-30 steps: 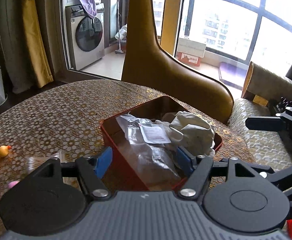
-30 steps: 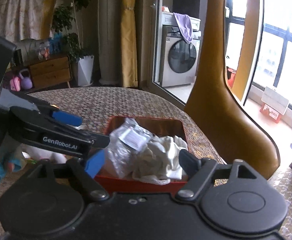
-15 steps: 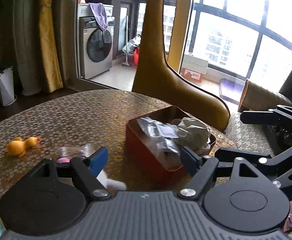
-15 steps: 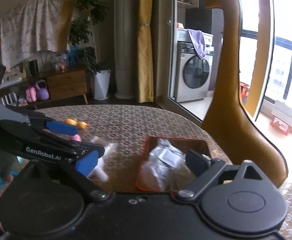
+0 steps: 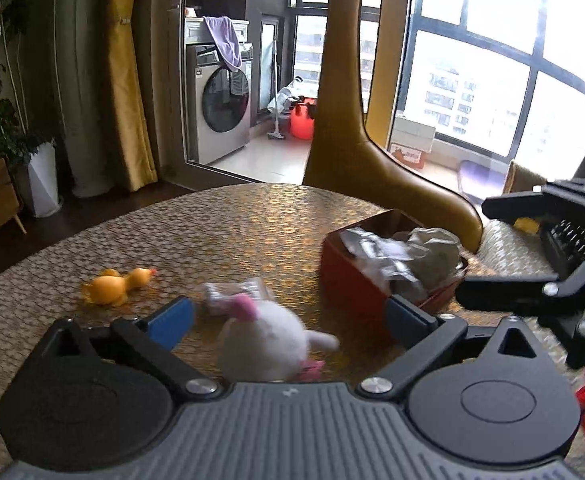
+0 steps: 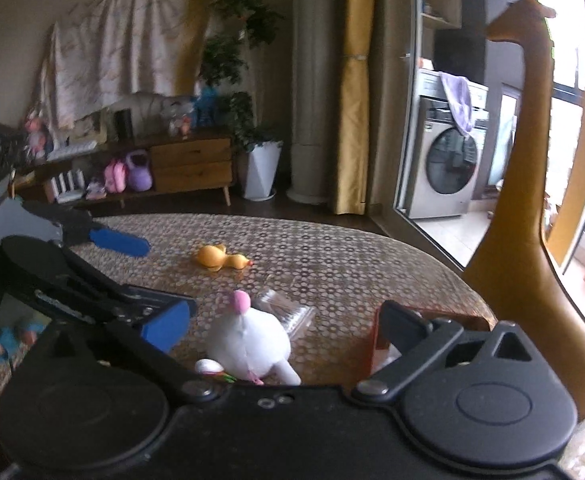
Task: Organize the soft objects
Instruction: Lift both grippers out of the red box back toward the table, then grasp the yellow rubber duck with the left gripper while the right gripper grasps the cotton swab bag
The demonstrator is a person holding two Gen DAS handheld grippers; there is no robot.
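Box [image 5: 352, 280] contents in left view only

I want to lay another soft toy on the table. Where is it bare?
Bare cloth lies beyond the yellow duck toward the table's far rim, and between duck and red box. It is crowded near the white plush and clear packet.

Black tool [image 5: 288, 320], blue finger pads [image 5: 171, 322]

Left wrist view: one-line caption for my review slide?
Open left gripper above white plush toy, red box of soft items at right.
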